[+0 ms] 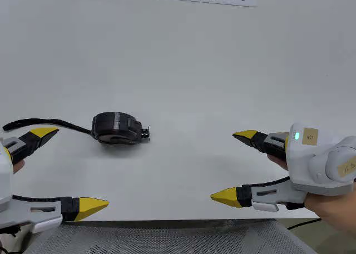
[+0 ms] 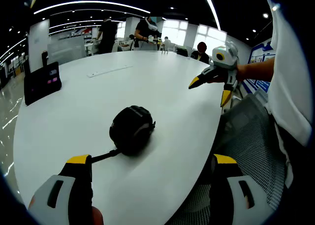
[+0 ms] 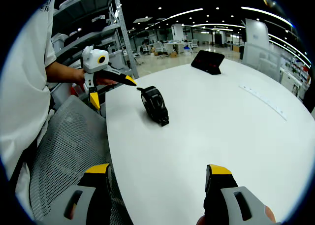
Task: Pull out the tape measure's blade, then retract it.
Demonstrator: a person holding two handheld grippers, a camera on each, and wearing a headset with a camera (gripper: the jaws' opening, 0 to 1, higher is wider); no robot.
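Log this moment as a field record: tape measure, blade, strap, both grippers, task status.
tape measure: black, lying on the white table, untouched
blade hook: sits at the case's right end in the head view; blade retracted
strap: black, trails from the case toward the left gripper
left gripper: open, holding nothing
right gripper: open, holding nothing, well apart from the tape measure
task status: pull not yet begun
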